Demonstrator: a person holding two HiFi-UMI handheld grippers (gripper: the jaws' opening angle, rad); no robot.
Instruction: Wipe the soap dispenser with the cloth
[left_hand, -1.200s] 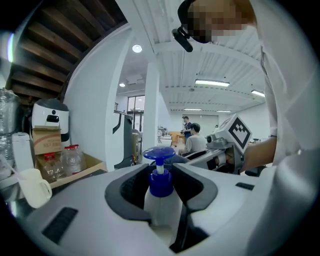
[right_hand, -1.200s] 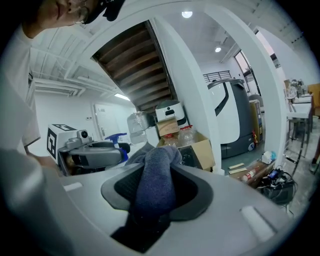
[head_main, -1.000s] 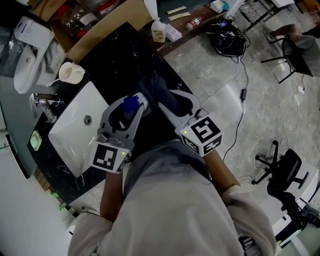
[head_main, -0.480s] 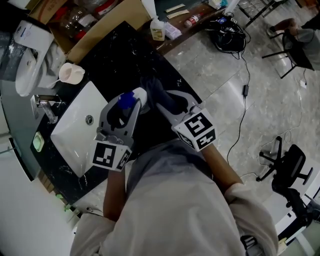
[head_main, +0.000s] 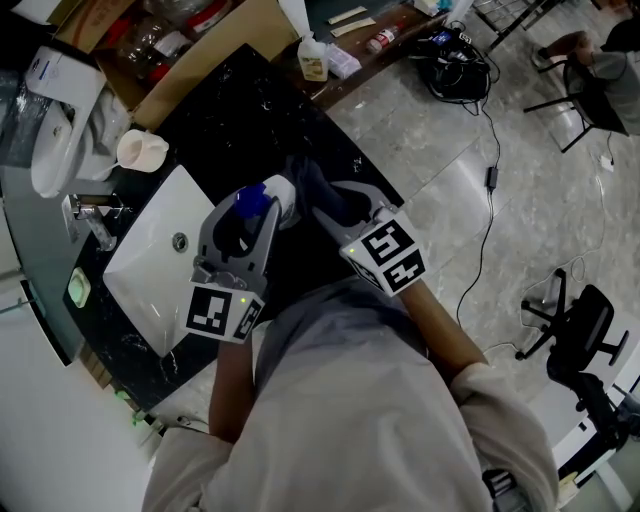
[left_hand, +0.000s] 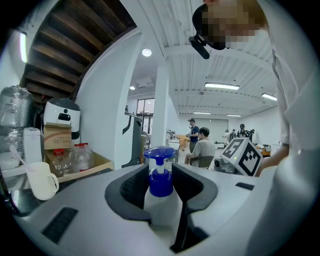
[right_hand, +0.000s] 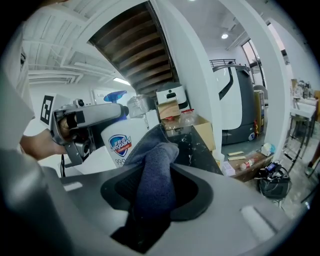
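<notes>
The dispenser (left_hand: 159, 176) stands upright between the left gripper's (left_hand: 160, 194) fingers (left_hand: 131, 186). The dark pads close on the white body just below the blue pump collar, one on each side, so this gripper holds it at a middling width. The pump head rises clear above the fingertips. In the head view the dispenser (head_main: 281, 194) is over the black counter (head_main: 225, 120), just right of the white sink (head_main: 145, 275), with the left gripper (head_main: 250, 215) reaching to it from the near side.

The right gripper (right_hand: 155, 192) is clamped narrow on the cloth (right_hand: 152, 172). This dark blue-grey bunch fills the gap between its fingers and sticks out past their tips. The cloth's free end lies against the side of the dispenser (right_hand: 116, 145), beside its blue label. From above, the cloth (head_main: 308, 180) touches the dispenser's right side, and the right gripper (head_main: 335, 207) sits just beside the left one.

The sink shows only its drain (head_main: 180, 240), with a tap (head_main: 92, 215) at its far rim. A white cup (head_main: 142, 147) stands on the counter beyond the sink; what it holds I cannot tell. Behind it, an open cardboard box (left_hand: 82, 169) holds clear plastic bottles (left_hand: 62, 156) with red caps.
</notes>
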